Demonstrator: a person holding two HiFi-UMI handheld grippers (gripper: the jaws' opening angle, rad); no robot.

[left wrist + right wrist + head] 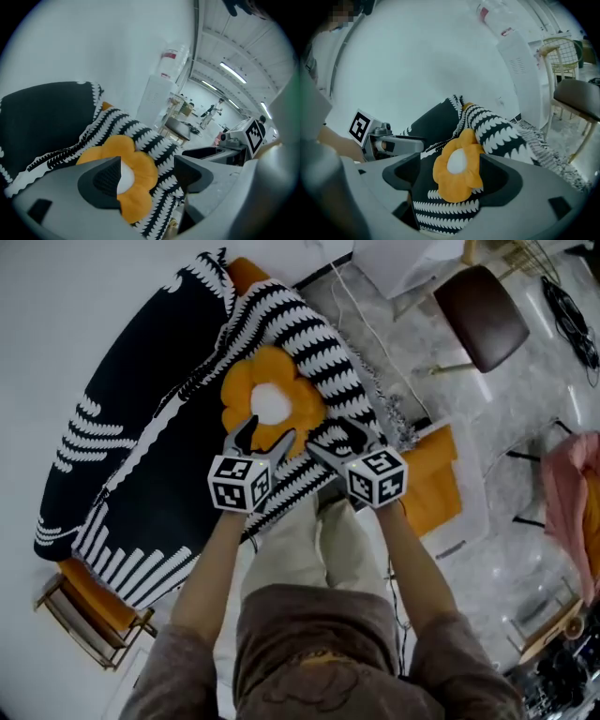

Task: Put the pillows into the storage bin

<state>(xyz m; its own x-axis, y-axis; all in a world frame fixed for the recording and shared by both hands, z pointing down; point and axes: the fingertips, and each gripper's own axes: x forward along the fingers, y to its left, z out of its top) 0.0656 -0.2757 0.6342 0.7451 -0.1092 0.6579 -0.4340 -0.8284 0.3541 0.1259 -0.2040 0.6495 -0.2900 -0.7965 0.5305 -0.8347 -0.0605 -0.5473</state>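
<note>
Two grippers, left [265,432] and right [342,435], are held side by side with jaws apart, gripping nothing. Orange flower pillow [272,399], white centre, lies on a black-and-white patterned blanket [309,334] draped over an orange seat [433,486], just ahead of both grippers.

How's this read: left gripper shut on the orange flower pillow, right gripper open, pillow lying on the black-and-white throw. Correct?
Not quite. The left gripper is open too: the left gripper view shows its jaws apart, with neither pad pressing the orange flower pillow. The right gripper is open and the pillow lies on the black-and-white throw, as stated.
</note>
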